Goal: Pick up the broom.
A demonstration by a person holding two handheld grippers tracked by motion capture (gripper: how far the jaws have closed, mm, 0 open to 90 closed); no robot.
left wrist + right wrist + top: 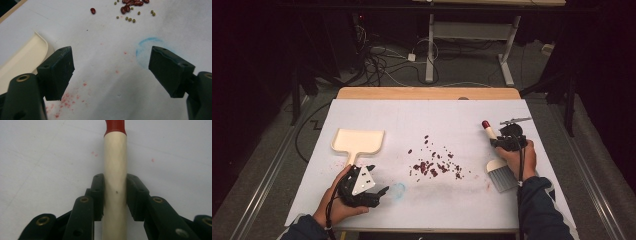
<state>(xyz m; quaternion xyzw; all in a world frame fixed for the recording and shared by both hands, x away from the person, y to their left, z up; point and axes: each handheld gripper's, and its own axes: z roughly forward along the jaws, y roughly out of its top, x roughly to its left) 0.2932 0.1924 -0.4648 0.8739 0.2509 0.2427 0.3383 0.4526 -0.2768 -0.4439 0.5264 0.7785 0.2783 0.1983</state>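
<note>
**Brush gripped, dustpan next**

The small hand brush with a pale wooden handle, red tip and grey bristles lies on the right side of the white paper-covered table, handle pointing away from the person, bristles near the front edge. The right gripper has its jaws clamped on the handle; in the right gripper view the two black pads press the pale shaft from either side, well below the red tip. That grip looks square and centred, which should keep the brush from twisting when it is lifted.

To sweep well, I would raise the brush, bring the bristles down beyond the scatter of dark red beans and small green beans in the middle of the table, and draw them leftward in short strokes, since round beans roll easily.

The cream plastic dustpan rests at the left, well apart from the beans. The left gripper hovers just beside its handle, jaws wide and empty. It should probably take the dustpan handle and set the lip flat on the paper close to the beans.
</note>
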